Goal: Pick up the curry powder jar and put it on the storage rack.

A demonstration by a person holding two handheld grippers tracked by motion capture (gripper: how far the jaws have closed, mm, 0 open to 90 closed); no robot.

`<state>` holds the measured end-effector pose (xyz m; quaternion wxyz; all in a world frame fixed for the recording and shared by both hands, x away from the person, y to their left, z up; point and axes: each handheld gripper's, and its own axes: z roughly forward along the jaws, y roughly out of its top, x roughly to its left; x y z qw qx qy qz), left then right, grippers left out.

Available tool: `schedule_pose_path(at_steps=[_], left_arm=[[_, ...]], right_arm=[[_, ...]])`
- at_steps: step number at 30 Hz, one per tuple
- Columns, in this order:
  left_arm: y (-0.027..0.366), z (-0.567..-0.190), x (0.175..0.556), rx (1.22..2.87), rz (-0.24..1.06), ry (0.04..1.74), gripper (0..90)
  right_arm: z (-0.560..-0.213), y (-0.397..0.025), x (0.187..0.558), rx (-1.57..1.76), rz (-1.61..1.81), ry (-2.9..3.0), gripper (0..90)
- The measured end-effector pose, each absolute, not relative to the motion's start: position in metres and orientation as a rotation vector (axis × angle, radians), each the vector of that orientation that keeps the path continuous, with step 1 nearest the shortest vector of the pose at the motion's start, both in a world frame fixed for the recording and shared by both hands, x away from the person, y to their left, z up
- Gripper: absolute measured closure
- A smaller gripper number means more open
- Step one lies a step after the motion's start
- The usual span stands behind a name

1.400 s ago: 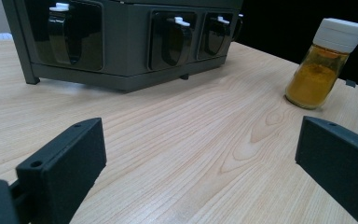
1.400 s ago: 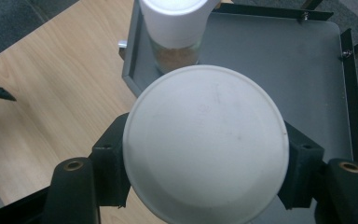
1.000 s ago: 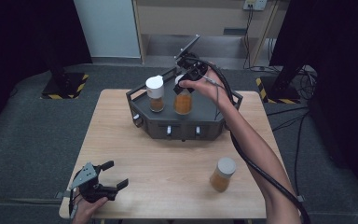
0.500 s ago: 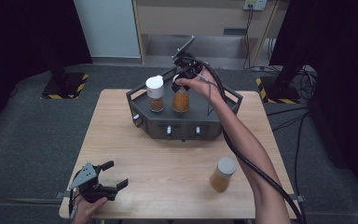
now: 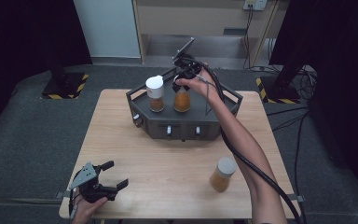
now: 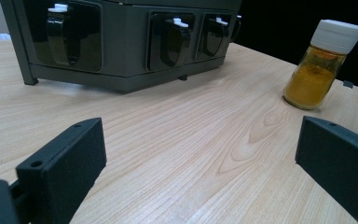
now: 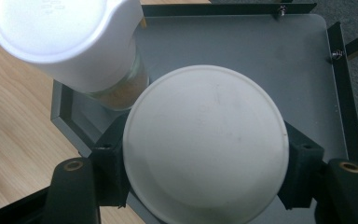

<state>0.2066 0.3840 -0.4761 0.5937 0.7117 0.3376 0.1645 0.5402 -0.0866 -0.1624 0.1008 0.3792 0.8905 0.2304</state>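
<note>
Fingers [image 7: 109, 179] of the right gripper [image 5: 185, 74] are clamped on a spice jar's white cap [image 7: 205, 144], holding it upright on the grey rack [image 5: 223, 105] beside another jar [image 5: 156, 93], probably so it stands straight. Left gripper [image 5: 103, 179] idles spread open over the worktop [image 5: 168, 163], with a third jar [image 5: 223, 173] waiting.
</note>
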Motion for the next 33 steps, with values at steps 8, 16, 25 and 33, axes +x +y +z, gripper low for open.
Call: schedule_pose_path(at_steps=[8, 16, 25, 33], left_arm=[[0.3841, -0.4761, 0.2067, 1.655, 0.382, 0.783, 0.6], [0.3843, -0.4761, 0.2067, 1.655, 0.382, 0.782, 0.7], [0.3843, -0.4762, 0.2069, 1.655, 0.38, 0.782, 0.7], [0.3837, -0.4758, 0.2069, 1.658, 0.38, 0.78, 0.7]], right_arm=[[-0.1661, -0.0874, 0.5434, 1.13, 0.685, 2.631, 33.5], [-0.1685, -0.0872, 0.5454, 1.136, 0.681, 2.636, 33.5], [-0.17, -0.0873, 0.5458, 1.136, 0.685, 2.638, 33.4], [-0.1724, -0.0905, 0.5442, 1.127, 0.706, 2.632, 33.2]])
